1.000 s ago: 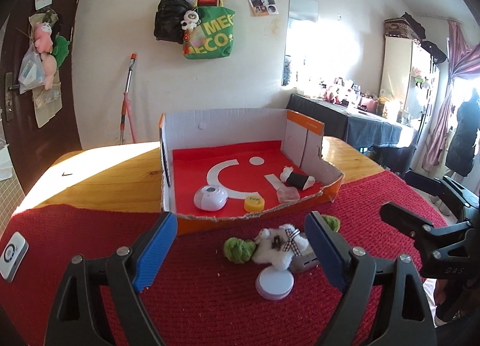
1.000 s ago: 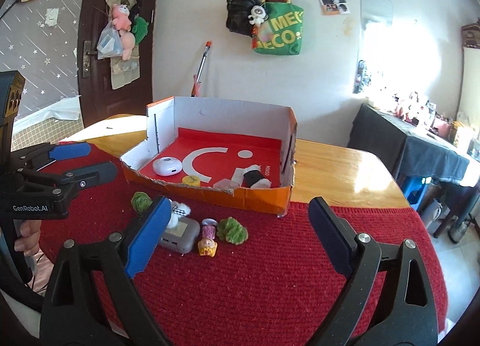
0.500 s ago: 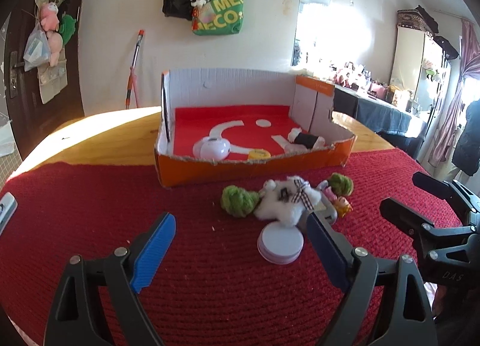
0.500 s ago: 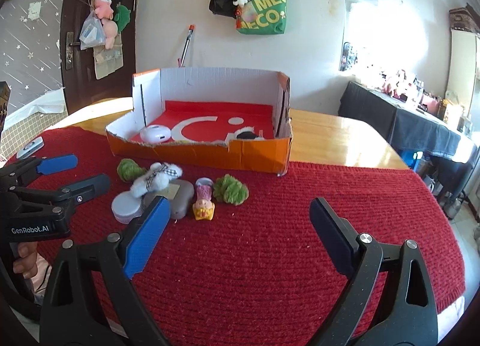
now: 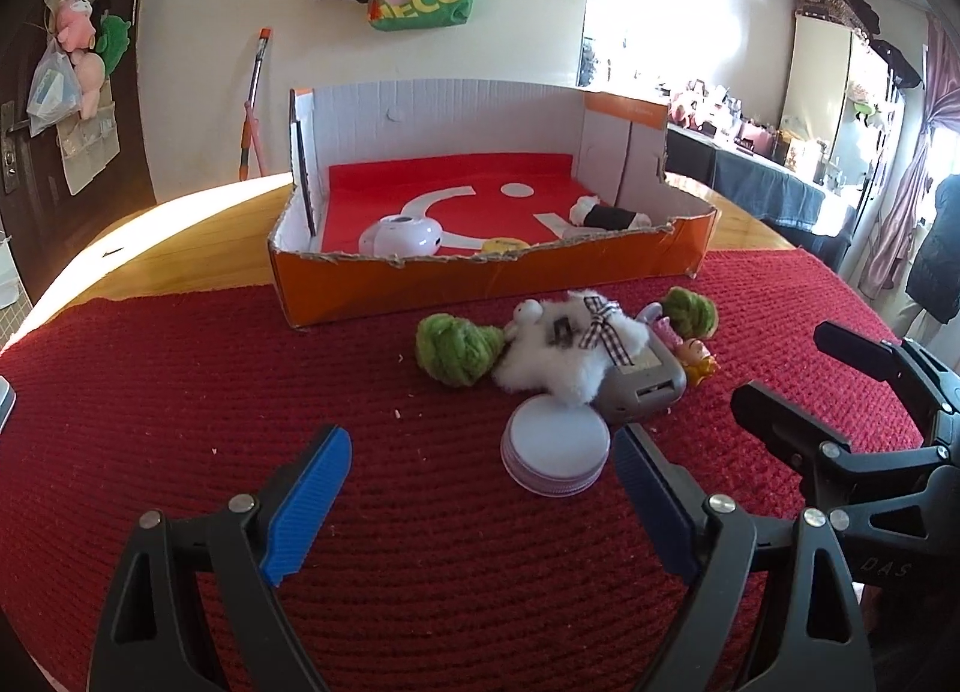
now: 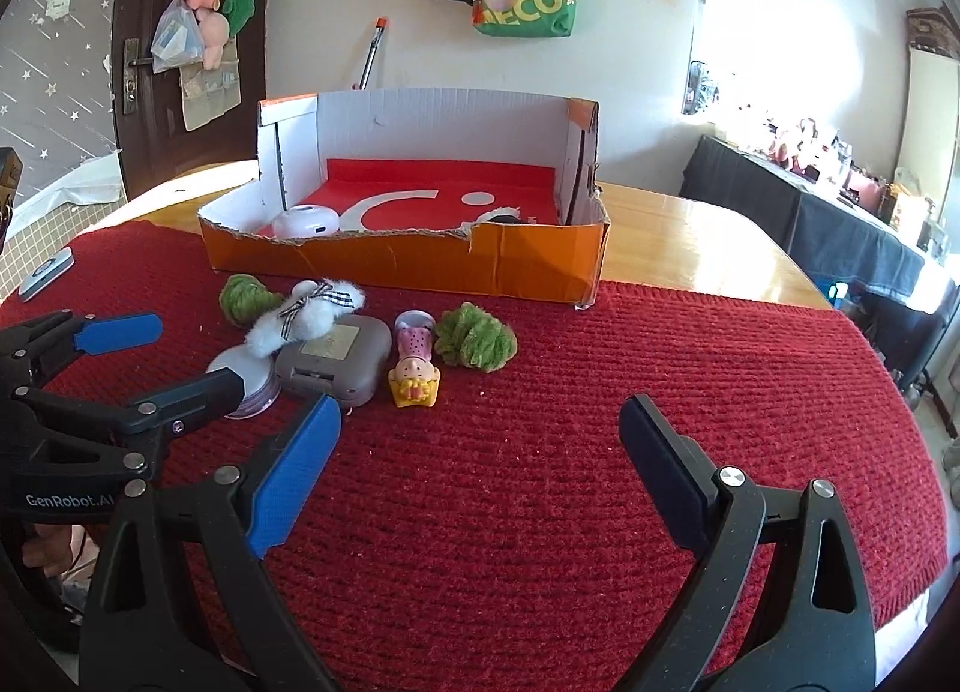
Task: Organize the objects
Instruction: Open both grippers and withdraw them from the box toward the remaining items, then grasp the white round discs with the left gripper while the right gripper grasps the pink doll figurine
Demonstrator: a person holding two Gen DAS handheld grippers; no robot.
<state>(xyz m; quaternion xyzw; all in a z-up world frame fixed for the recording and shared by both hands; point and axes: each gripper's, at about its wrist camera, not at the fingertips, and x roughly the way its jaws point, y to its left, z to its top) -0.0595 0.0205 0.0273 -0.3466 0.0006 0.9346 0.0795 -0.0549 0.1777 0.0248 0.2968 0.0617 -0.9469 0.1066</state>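
Note:
An orange cardboard box [image 5: 480,278] [image 6: 420,266] with a red floor holds a white round device [image 5: 402,236], a yellow disc [image 5: 507,243] and a black-and-white item [image 5: 606,215]. In front of it on the red mat lie two green fuzzy balls [image 5: 456,350] [image 6: 477,338], a white plush toy [image 5: 558,356] [image 6: 312,314], a grey case [image 5: 645,386] [image 6: 336,362], a round white tin [image 5: 555,449] and a small doll [image 6: 414,368]. My left gripper [image 5: 480,452] hangs open just short of the tin. My right gripper [image 6: 480,416] is open over bare mat, right of the doll.
The red knitted mat [image 5: 180,380] covers the near half of a wooden table [image 6: 690,236]. A small white remote [image 6: 45,272] lies at the mat's far left edge. Behind the box are a wall with hanging bags, a door at left and a cluttered dark side table at right.
Both grippers have sunk toward the mat and tipped further down, so the loose objects look larger and nearer. Both stay open and empty; nothing on the mat has moved.

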